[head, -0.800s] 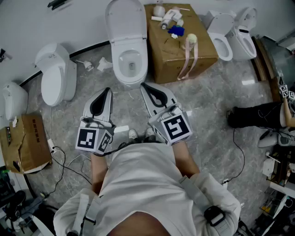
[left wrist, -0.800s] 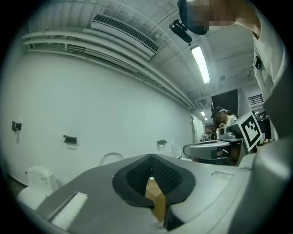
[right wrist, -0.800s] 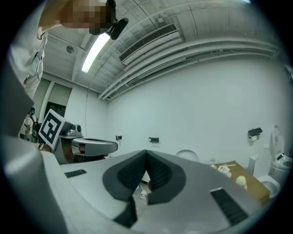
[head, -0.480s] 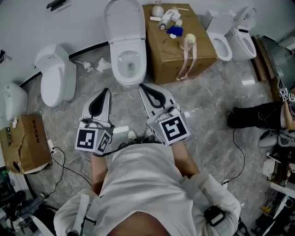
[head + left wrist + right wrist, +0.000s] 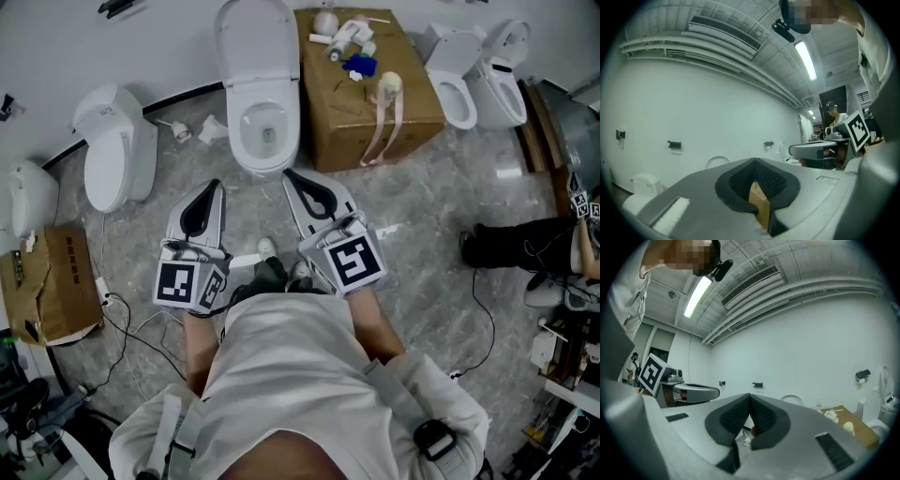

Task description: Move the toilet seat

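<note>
**A:** Where is the toilet seat?

**B:** The toilet seat [image 5: 240, 127] lies flat on its bowl [image 5: 267, 133], at the top middle of the head view. The lid [image 5: 253, 37] stands up against the white wall behind it.

**A:** And the two claws?

**B:** Neither is on the seat. The right gripper [image 5: 290, 174] has its tip near the bowl's front edge. The left gripper [image 5: 215, 185] is beside it, further left and clear of the toilet. Both have their jaws pressed tight together, and neither holds anything.

**A:** What stands around?

**B:** A cardboard box [image 5: 394, 103] sits just right of the toilet, with small parts on top. A second toilet [image 5: 117, 155] stands to the left, and more are at the far right. Cables [image 5: 122, 319] trail over the grey stone floor [image 5: 422, 206].
</note>
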`<state>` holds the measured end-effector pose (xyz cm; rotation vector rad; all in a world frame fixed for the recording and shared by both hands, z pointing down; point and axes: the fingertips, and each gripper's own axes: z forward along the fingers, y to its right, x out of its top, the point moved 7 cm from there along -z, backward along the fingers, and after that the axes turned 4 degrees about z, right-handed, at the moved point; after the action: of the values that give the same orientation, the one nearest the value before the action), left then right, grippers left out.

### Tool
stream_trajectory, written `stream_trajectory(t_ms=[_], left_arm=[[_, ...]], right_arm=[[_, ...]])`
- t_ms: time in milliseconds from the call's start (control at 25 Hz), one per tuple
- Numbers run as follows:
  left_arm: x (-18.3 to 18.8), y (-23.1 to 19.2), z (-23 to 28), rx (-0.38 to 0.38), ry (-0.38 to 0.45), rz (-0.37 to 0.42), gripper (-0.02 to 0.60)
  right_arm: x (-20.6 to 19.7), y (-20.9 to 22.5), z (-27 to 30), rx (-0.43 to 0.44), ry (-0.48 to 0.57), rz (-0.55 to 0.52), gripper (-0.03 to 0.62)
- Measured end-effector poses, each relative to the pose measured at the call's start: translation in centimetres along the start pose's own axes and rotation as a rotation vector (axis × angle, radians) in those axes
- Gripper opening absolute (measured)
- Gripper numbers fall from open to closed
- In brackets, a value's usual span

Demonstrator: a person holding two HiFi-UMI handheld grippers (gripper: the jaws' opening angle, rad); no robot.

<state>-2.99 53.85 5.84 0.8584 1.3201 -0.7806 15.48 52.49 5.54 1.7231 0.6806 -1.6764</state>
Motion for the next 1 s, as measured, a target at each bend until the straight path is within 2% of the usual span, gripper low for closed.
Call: stream_trajectory(t_ms=[160, 400, 1000], left_arm=[[-0.4, -1.4, 1.2, 0.000, 0.001, 0.000, 0.000], [-0.8, -4.5, 3.3, -0.024, 0.009, -0.015, 0.000], [-2.3, -13.5, 7.9, -0.084, 0.020, -0.046, 0.000]], right_arm=[[-0.2, 0.9, 1.8, -0.009, 0.030, -0.024, 0.000], [-0.6, 1.8, 5.3, -0.051, 0.012, -0.020, 0.000], [-1.1, 2.1, 14.4, -0.083, -0.052, -0.026, 0.000]])
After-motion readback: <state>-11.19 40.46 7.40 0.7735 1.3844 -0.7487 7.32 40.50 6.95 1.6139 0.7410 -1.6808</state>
